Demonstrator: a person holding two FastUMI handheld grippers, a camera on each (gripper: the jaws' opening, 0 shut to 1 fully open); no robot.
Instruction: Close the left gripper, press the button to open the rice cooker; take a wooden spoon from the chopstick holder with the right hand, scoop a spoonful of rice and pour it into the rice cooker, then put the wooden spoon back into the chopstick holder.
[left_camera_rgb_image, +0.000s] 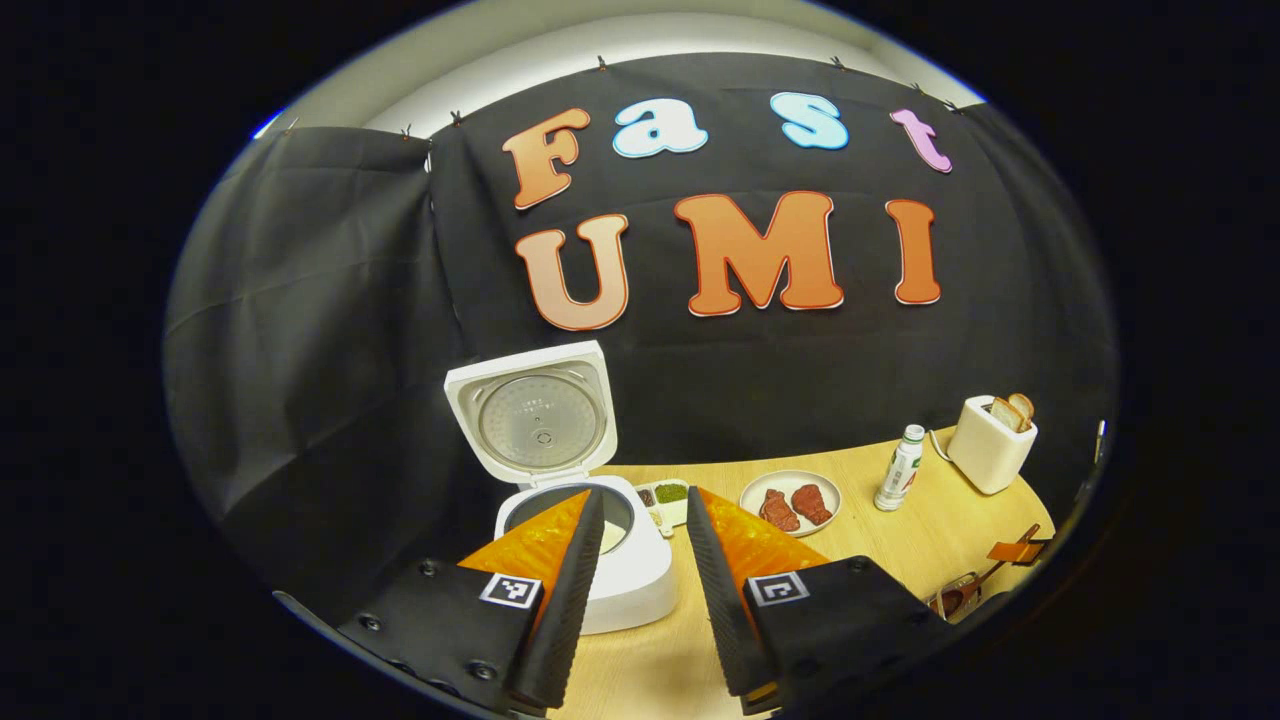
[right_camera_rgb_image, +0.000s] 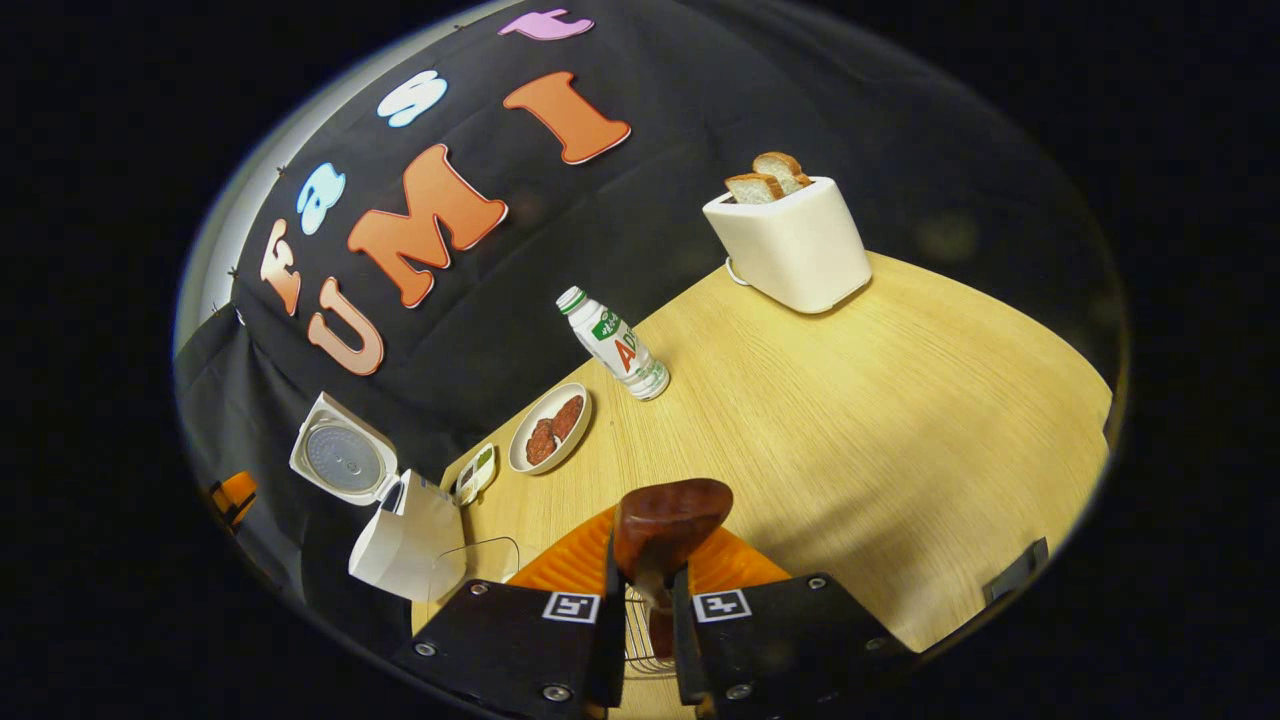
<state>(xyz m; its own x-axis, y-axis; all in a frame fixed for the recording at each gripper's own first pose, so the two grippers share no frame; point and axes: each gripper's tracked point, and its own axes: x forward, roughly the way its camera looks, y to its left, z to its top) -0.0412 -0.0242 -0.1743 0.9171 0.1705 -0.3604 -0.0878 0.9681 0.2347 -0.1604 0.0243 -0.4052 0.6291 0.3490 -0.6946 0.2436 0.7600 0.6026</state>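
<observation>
Your left gripper (left_camera_rgb_image: 645, 520) hangs with its jaws apart and holding nothing, just in front of the rice cooker (left_camera_rgb_image: 590, 560), which stands at the tabletop's (right_camera_rgb_image: 850, 400) left edge with its lid (left_camera_rgb_image: 535, 415) already swung upright. Toward the back edge lie a small seasoning dish (left_camera_rgb_image: 665, 495), a plate of meat (left_camera_rgb_image: 790, 503), a drink bottle (left_camera_rgb_image: 900, 468) and, at the right rear corner, a toaster (left_camera_rgb_image: 990, 443) with bread in it. Your right gripper (right_camera_rgb_image: 645, 590) is clamped on the wooden spoon (right_camera_rgb_image: 665, 525), bowl upward, over the wire chopstick holder (right_camera_rgb_image: 640, 640). The button step looks done; you appear to be at the spoon-taking stage. Next, lift the spoon clear and find the rice; I cannot tell where it sits.
</observation>
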